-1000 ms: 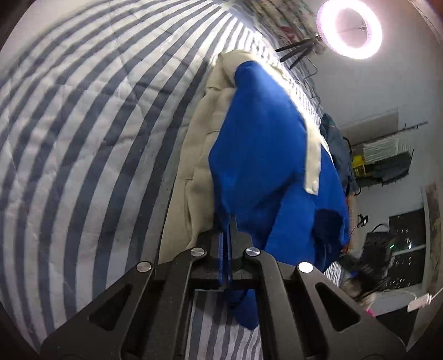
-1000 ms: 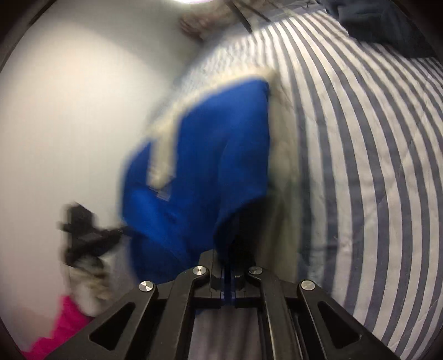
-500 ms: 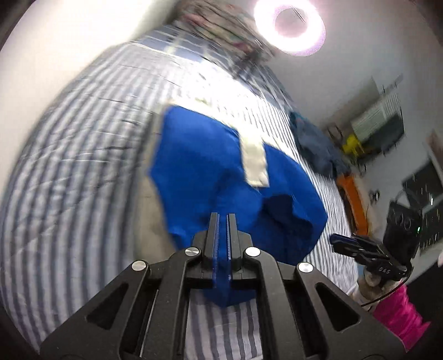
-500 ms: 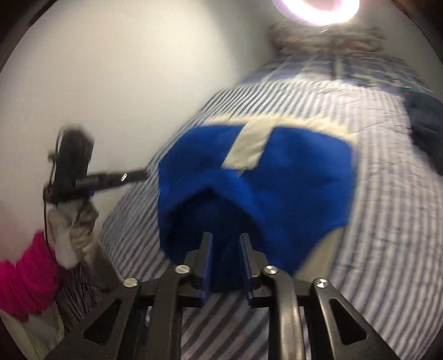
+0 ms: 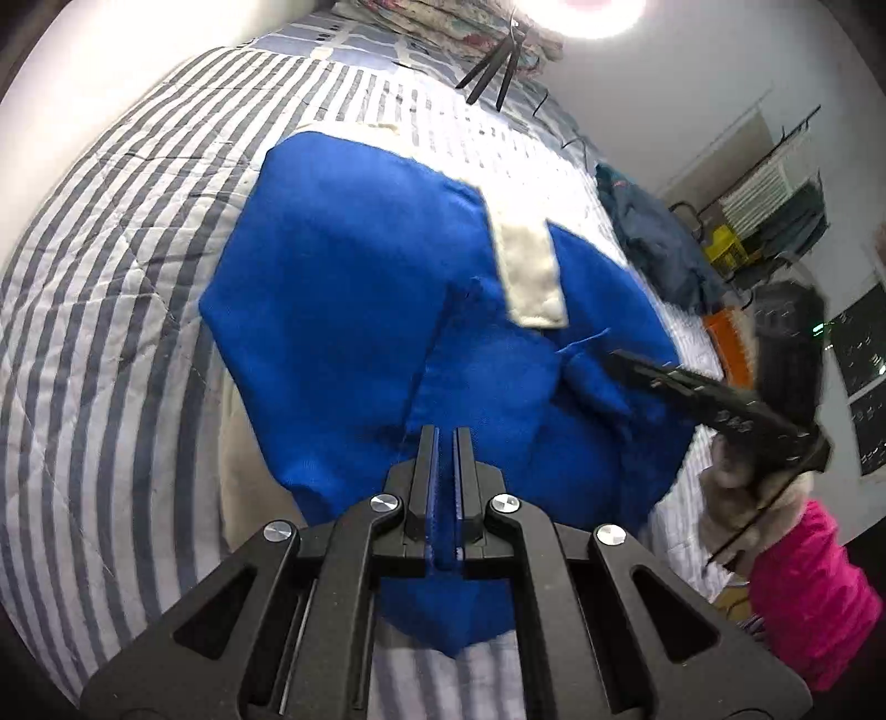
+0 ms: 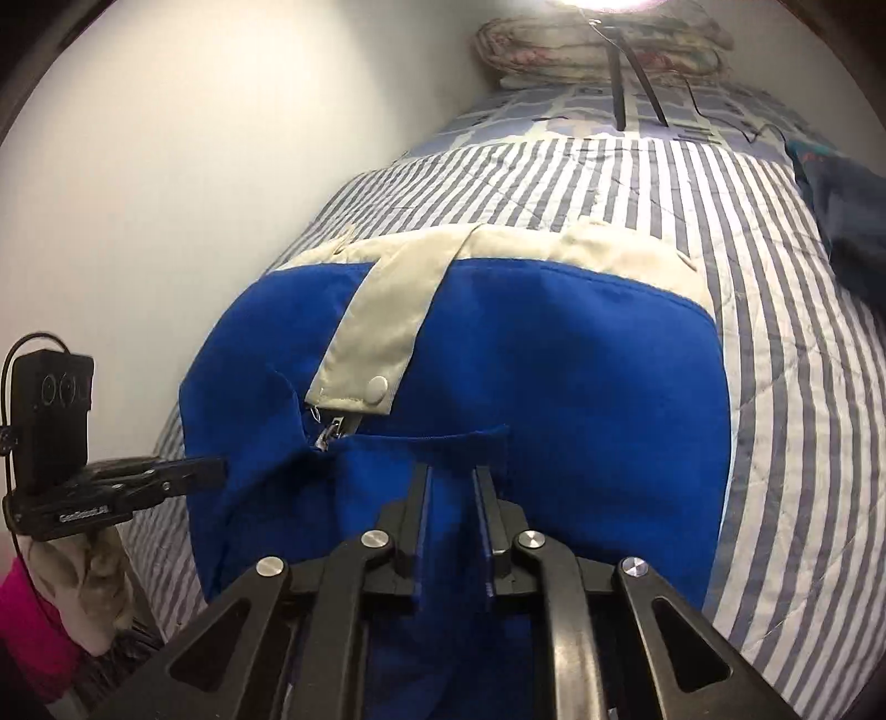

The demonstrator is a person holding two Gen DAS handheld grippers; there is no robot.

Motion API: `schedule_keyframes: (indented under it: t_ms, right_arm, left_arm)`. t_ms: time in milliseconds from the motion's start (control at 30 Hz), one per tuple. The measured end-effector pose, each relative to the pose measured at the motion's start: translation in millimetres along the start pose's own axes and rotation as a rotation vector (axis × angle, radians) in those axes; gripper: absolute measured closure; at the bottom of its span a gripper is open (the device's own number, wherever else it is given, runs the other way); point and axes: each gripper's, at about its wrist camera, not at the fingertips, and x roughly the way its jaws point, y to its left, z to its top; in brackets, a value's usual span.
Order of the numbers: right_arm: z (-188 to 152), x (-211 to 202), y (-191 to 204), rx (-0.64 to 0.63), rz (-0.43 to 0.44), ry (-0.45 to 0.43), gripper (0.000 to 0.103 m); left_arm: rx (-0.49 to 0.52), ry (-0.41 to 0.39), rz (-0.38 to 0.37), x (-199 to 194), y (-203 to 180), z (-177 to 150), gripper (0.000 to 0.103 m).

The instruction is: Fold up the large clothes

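A large blue garment [image 5: 354, 310] with a cream placket strip [image 5: 529, 271] and cream lining lies folded on the striped bed; it also shows in the right wrist view [image 6: 581, 387]. My left gripper [image 5: 444, 437] is shut on the garment's near blue edge. My right gripper [image 6: 451, 476] has its jaws a little apart over the near blue hem, and blue cloth lies between the fingers. The right gripper appears in the left wrist view [image 5: 692, 393], and the left gripper in the right wrist view [image 6: 183, 473].
The striped quilt [image 5: 111, 332] covers the bed. A dark blue garment [image 5: 653, 243] lies at the far right edge of the bed. Folded bedding [image 6: 598, 44] and a tripod's legs [image 6: 631, 72] stand at the head. A white wall [image 6: 166, 166] runs along the left.
The blue garment has come down from hanging to lying spread on the bed. My right gripper's jaws have parted from tightly shut. Both grippers swung toward the near hem.
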Motion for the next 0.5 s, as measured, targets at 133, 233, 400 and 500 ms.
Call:
schedule_keyframes:
  t_ms: [133,233,400,500]
  right_arm:
    - [-1,-33,24,-0.081,-0.024,-0.053,0.078]
    - [-15,-56,44,-0.139,-0.004,-0.064,0.078]
    - [-39,-48,67,-0.210,-0.048,-0.002,0.073]
    - [-52,-39,74,-0.257,-0.094,0.024,0.073]
  left_arm:
    - [0.031,0.023,-0.110,3,-26,5,0.103]
    - [-0.001,0.075,-0.172,23,-35,13,0.103]
    - [-0.069,0.144,-0.222,54,-40,22,0.103]
    - [-0.133,0.150,-0.228,64,-35,27,0.103]
